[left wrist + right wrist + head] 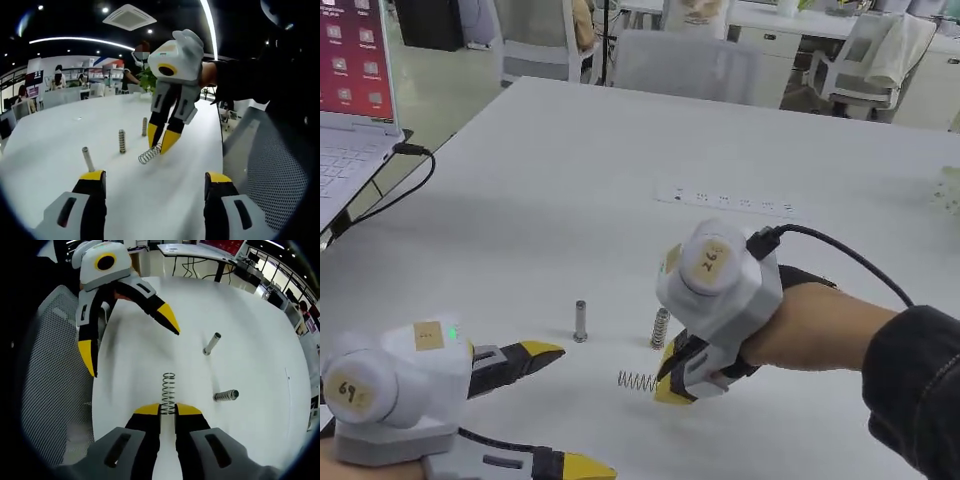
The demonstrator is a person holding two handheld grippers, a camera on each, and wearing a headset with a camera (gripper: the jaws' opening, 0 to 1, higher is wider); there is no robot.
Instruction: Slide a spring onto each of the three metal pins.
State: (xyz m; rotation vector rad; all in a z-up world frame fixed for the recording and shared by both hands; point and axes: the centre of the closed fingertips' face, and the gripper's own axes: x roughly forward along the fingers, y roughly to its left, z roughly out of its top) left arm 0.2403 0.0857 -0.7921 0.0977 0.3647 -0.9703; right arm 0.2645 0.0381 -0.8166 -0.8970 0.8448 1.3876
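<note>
Right gripper [670, 385] is pinching the spring [635, 380] low center, one end hiding between its jaws. Left gripper [585, 408] is gaping wide at lower left, partly cut off. Bare pin [580, 321] is standing mid-frame.

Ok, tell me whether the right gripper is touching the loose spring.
Touching. The right gripper view shows the right gripper with both yellow jaw tips pinched on the near end of the spring.
</note>
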